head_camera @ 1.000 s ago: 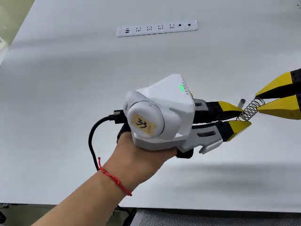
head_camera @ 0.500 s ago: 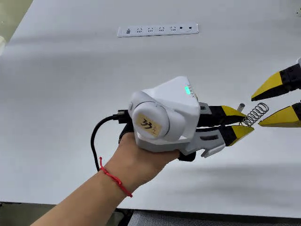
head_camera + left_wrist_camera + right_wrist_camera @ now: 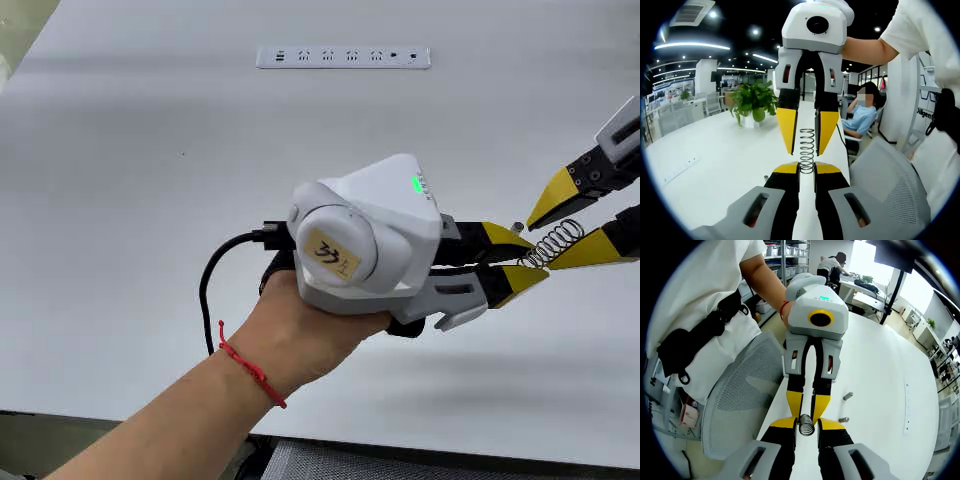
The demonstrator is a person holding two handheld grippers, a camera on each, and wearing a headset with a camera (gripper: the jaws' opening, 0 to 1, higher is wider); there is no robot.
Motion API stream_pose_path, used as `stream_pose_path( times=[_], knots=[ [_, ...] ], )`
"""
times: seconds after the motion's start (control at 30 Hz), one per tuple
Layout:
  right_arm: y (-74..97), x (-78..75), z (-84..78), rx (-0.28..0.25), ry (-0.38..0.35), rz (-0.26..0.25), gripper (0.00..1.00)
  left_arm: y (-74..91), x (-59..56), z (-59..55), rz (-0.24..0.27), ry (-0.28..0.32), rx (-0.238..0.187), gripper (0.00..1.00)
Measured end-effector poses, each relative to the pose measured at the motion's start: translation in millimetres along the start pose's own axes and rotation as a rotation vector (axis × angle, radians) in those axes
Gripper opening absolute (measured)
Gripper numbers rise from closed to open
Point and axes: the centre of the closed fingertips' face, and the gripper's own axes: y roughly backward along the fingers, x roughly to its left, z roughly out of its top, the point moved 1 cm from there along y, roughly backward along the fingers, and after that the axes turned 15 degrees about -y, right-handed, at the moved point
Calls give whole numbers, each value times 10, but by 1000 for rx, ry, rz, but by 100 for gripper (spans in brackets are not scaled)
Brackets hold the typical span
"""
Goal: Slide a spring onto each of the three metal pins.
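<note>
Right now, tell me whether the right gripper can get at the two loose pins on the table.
Likely yes. The right gripper is open around the spring, gripping nothing, and both pins lie bare on the table beside it. It would have to back off the spring first.

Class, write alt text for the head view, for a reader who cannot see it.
A hand holds the left gripper shut on a metal pin carrying a spring, above a white table; the right gripper, at the right edge, has its jaws open around the spring. A power strip lies further back.
</note>
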Motion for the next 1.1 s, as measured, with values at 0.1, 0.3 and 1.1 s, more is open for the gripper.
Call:
stream_pose_path(
  times=[0.1,0.3,1.1],
  knots=[
    [-21,12,-14,26,10,17,11,4,3,-5,2,2,-1,6],
    [-35,-3,-15,56,30,21,8,13,16,-6,6,4,-6,6],
    [-80,-22,-1,86,13,27,7,43,32,-54,16,17,-22,7]
  ],
)
